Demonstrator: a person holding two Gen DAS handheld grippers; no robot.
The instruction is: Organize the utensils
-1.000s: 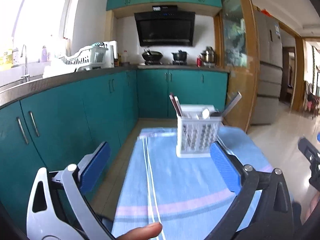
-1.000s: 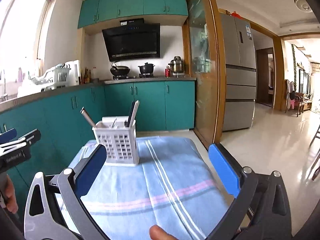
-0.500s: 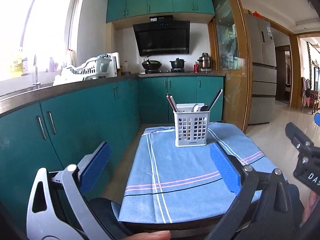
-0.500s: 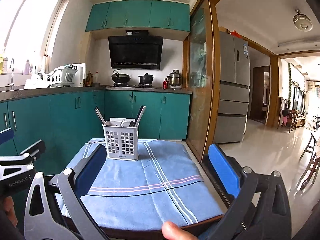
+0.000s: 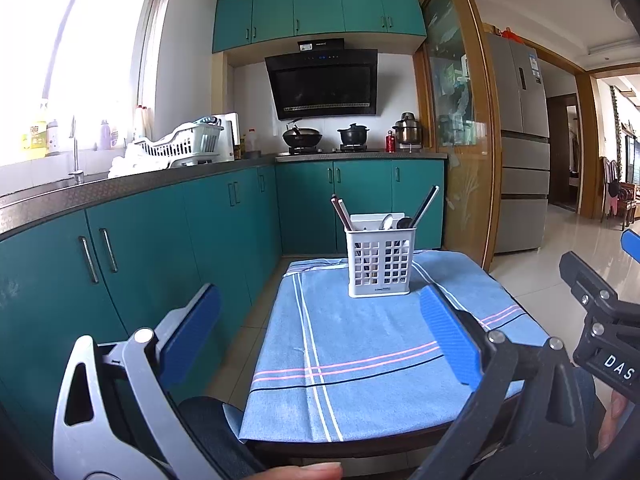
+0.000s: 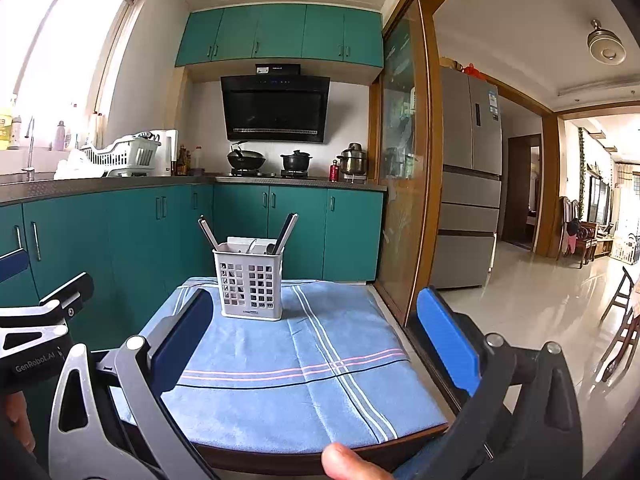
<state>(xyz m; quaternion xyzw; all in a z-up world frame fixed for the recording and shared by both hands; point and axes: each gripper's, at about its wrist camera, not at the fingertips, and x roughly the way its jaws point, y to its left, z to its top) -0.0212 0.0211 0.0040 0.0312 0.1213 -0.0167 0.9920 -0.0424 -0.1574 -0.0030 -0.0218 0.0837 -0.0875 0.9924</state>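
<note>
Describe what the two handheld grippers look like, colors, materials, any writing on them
The left gripper has flat blue finger pads, one silver metal linkage and one black, with round silver pivot bolts. The right gripper matches. White lettering shows: "GenRobot.AI" on the left unit's body, "DAS" on the right's. No cables or sleeves visible.

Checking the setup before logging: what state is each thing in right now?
Left gripper: open, holding nothing.
Right gripper: open, holding nothing.
Utensil caddy: upright on the cloth, utensils standing inside.
Blue cloth: spread flat over the table.
</note>
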